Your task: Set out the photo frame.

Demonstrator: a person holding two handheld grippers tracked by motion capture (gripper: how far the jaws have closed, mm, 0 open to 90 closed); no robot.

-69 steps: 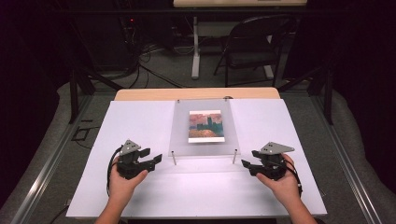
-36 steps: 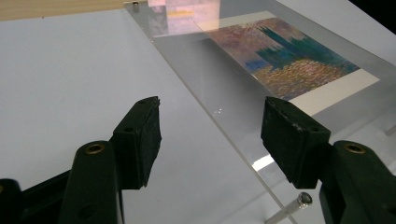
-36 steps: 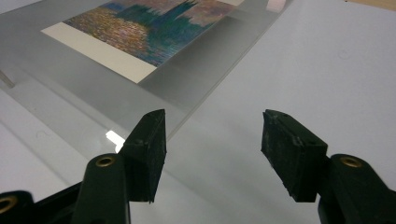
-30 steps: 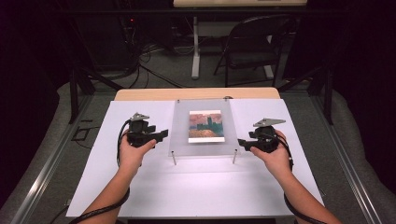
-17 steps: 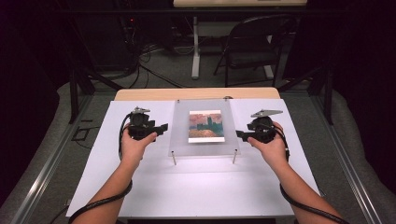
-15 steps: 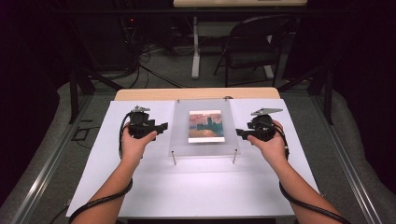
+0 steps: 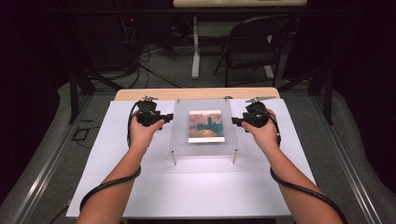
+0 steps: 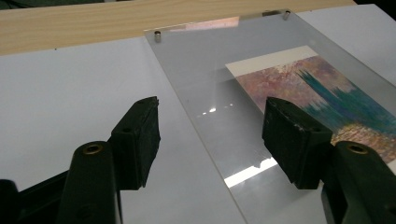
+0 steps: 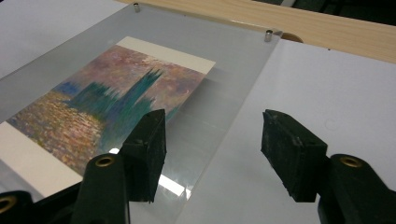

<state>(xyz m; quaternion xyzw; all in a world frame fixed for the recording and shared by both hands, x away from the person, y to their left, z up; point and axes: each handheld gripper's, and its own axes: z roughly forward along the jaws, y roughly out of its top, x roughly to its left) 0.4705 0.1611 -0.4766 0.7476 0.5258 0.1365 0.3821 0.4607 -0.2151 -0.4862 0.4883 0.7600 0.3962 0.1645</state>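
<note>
White board [image 7: 187,186] covers the table, and on it, toward the far edge, a clear panel [image 7: 204,149] on corner pegs is seen with a picture [image 7: 206,126] under it. Left gripper [image 7: 161,117] and right gripper [image 7: 238,121] are held wide and empty at its two side edges, each edge lying between the jaws. The approach is judged nearly done; next, both edges must be pinched evenly so the panel lifts level.
</note>
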